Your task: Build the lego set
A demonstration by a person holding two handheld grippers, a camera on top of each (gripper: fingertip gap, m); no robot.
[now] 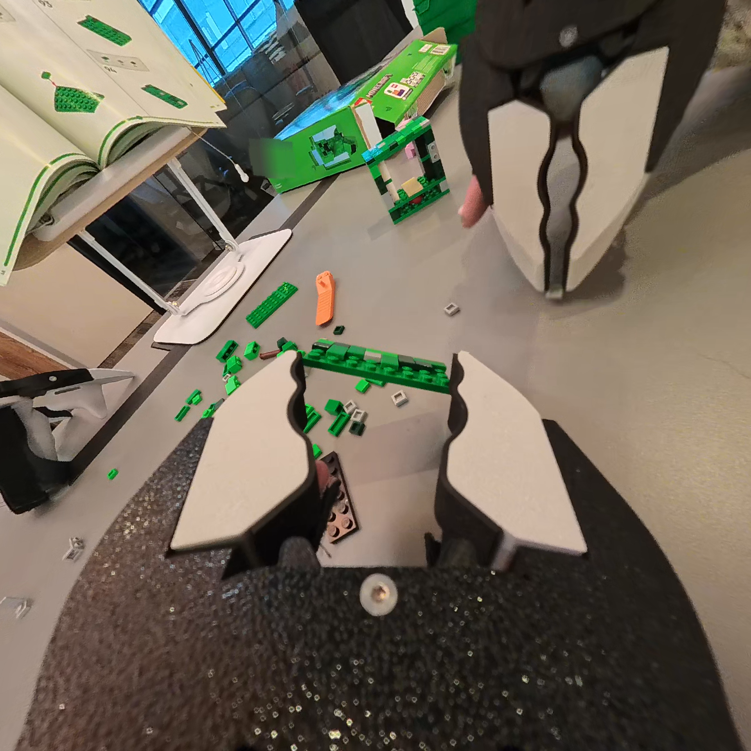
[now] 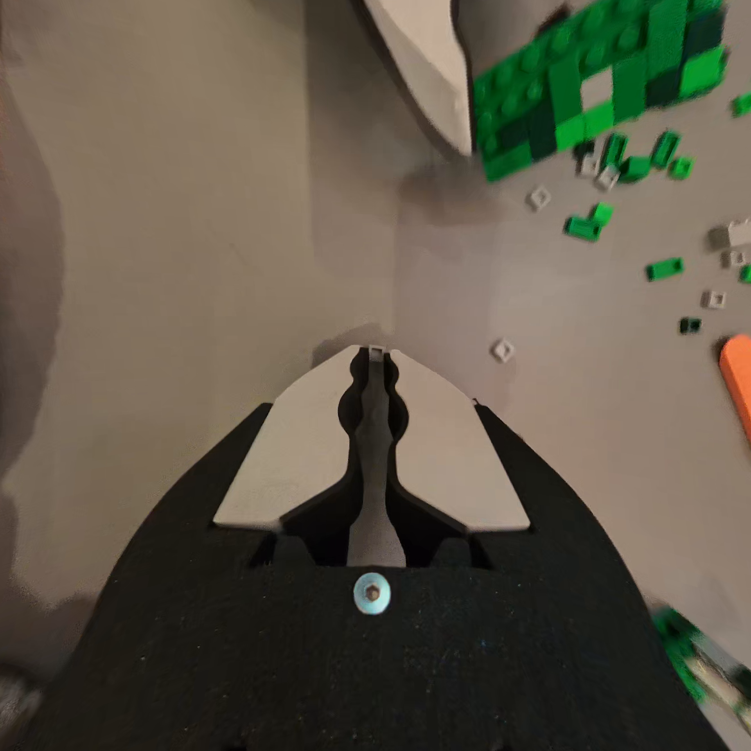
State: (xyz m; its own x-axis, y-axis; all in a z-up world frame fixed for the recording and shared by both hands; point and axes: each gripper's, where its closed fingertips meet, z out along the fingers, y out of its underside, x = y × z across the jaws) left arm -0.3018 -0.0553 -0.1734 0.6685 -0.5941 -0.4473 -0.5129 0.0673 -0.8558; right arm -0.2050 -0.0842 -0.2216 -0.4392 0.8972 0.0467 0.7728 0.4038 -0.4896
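A long green plate (image 1: 378, 367) with a row of green, dark green and grey tiles along its far edge spans my left gripper (image 1: 376, 359). Its two short ends meet the two pads, so the left gripper is shut on it, low over the grey table (image 1: 609, 406). The right wrist view shows this plate (image 2: 569, 81) against a left finger (image 2: 430, 61). My right gripper (image 2: 376, 353) is shut on a small light grey tile (image 2: 376, 352) at its very tips. It also shows in the left wrist view (image 1: 554, 290), above the table to the right of the plate.
Loose green pieces (image 1: 233, 361) and small grey tiles (image 1: 400, 398) lie around the plate. An orange brick separator (image 1: 325, 298), a flat green plate (image 1: 271, 304) and a brown plate (image 1: 339, 508) are nearby. A partial green build (image 1: 410, 170), the set's box (image 1: 345, 134) and an instruction book (image 1: 81, 101) stand behind.
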